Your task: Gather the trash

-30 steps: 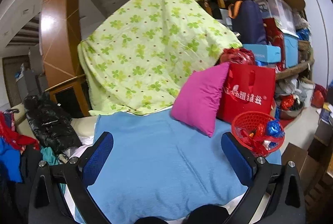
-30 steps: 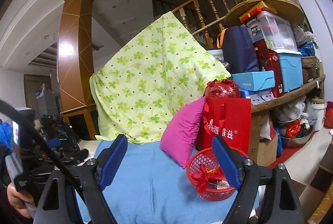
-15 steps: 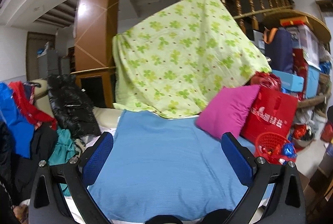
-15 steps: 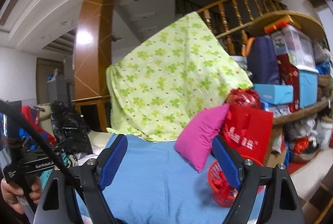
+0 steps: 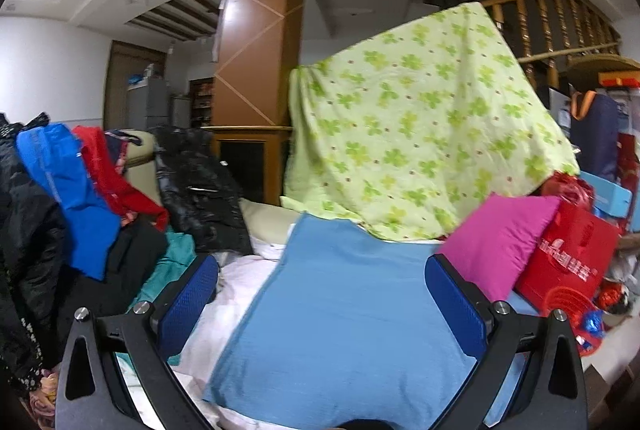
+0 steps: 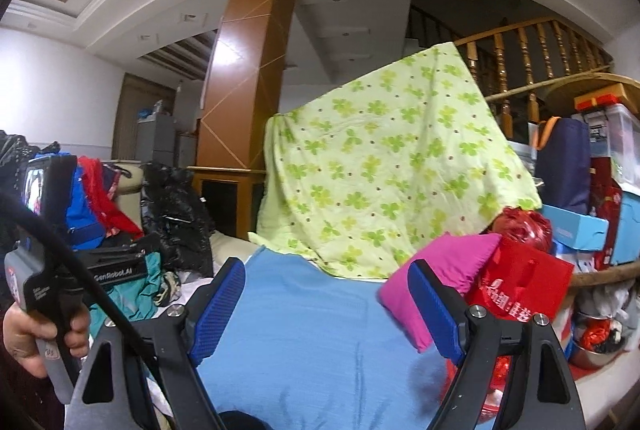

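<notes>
My left gripper (image 5: 320, 294) is open and empty above a blue pillow (image 5: 344, 326) on a cluttered sofa. My right gripper (image 6: 326, 302) is open and empty over the same blue pillow (image 6: 312, 342). A red mesh basket (image 5: 568, 304) with shiny wrappers sits at the right edge of the left wrist view; in the right wrist view it is mostly hidden behind the right finger (image 6: 436, 310). The left gripper's handle and the hand holding it (image 6: 44, 294) show at the left of the right wrist view.
A magenta cushion (image 5: 500, 242) and a red gift bag (image 5: 568, 254) lean at the right. A green clover sheet (image 5: 420, 146) drapes behind. Piled clothes (image 5: 80, 198) and a black jacket (image 5: 192, 190) fill the left. A wooden pillar (image 5: 260, 50) and stacked boxes (image 6: 600, 190) stand behind.
Both views have swung left: the red basket and bag slid toward the right edge, and the clothes pile came into view at the left. Both grippers stayed open.
</notes>
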### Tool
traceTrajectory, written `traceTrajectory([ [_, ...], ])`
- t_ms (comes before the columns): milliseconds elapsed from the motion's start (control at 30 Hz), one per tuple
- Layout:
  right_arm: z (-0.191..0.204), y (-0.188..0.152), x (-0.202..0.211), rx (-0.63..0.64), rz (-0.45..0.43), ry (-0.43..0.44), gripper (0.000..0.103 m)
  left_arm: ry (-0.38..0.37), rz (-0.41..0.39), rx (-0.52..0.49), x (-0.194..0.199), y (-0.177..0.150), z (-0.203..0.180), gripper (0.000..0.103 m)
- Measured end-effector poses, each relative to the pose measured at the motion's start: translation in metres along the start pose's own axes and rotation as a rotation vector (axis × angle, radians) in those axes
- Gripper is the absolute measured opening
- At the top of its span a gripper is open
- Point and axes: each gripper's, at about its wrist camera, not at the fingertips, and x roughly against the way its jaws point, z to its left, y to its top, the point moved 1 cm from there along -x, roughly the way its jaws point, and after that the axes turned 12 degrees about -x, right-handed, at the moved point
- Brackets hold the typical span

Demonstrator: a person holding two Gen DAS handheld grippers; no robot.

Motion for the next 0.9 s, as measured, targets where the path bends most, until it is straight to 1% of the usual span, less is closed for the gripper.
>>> traceTrajectory([
  [200, 0.006, -0.005, -0.005, 0.000, 0.009, 0.024, 0.086, 0.052, 0.011, 0.035, -0.003, -0.003, 0.018, 0.103],
  [367, -0.004, -0.006, -0.008, -0.030, 0.015, 0.029, 0.086, 0.066, 0.019, 0.036, -0.004, -0.004, 0.020, 0.103],
  [500, -0.015, -0.006, -0.007, -0.055, 0.009, 0.017, 0.086, 0.053, 0.021, 0.022, -0.003, -0.002, 0.013, 0.103],
  [700, -0.034, -0.003, -0.001, -0.099, -0.006, -0.015, 0.086, 0.031, 0.001, -0.002, 0.001, 0.000, 0.005, 0.103],
  [900, -0.043, -0.002, -0.005, -0.139, -0.002, -0.027, 0.086, 0.015, -0.002, -0.022, 0.002, -0.001, 0.000, 0.103],
])
